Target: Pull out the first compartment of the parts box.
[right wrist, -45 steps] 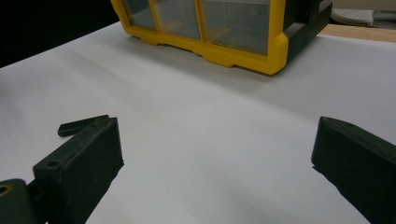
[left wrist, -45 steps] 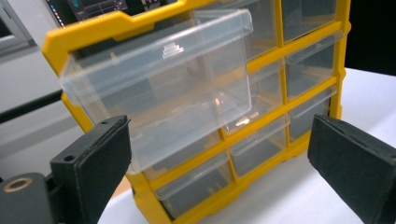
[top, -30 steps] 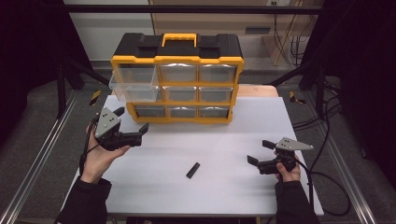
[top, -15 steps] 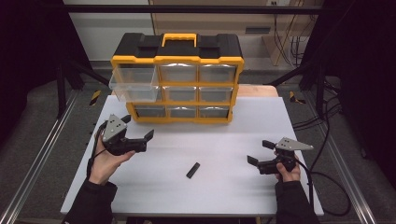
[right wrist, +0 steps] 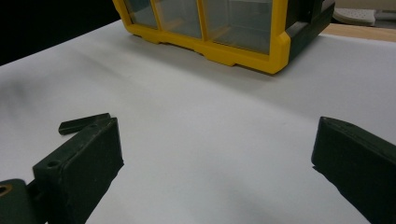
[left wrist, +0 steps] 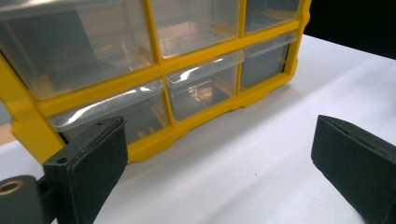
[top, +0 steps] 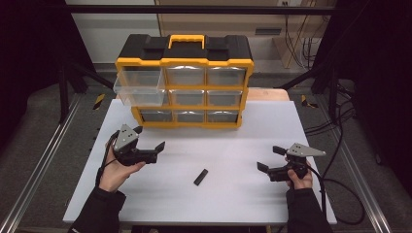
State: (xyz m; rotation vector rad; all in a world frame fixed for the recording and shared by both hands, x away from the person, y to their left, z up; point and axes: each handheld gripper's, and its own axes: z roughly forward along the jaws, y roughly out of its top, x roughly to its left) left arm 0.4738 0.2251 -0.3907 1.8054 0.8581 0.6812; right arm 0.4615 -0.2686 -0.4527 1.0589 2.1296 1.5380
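**Picking up the small black piece for the open drawer**

The small black piece (top: 200, 176) lies flat on the white tabletop (top: 272, 126), near the middle of its front half, between the two hands and well apart from both. In the right gripper view it shows just past the left jaw (right wrist: 85, 123). The storage cabinet (top: 184, 80) stands along the back edge, and its top-left drawer (top: 138, 87) is pulled out; judging by that, the work in hand is to lift the piece and drop it in there.

The left gripper (top: 147, 145) hovers near the front left of the cabinet, jaws wide apart and holding nothing, pointing toward the bottom row of drawers. The right gripper (top: 268, 158) rests near the right edge, jaws likewise spread and empty, aimed across the tabletop toward the piece.

To do this well:
- Either gripper could take it; the left is closer to the open drawer, so it likely saves a handover.
- The piece is thin and low, so bring the jaws down almost to the surface and straddle its narrow width, not its length.
- Close slowly; a flat piece may skid or flip.
- Lift clear of the drawer's front wall before letting go.
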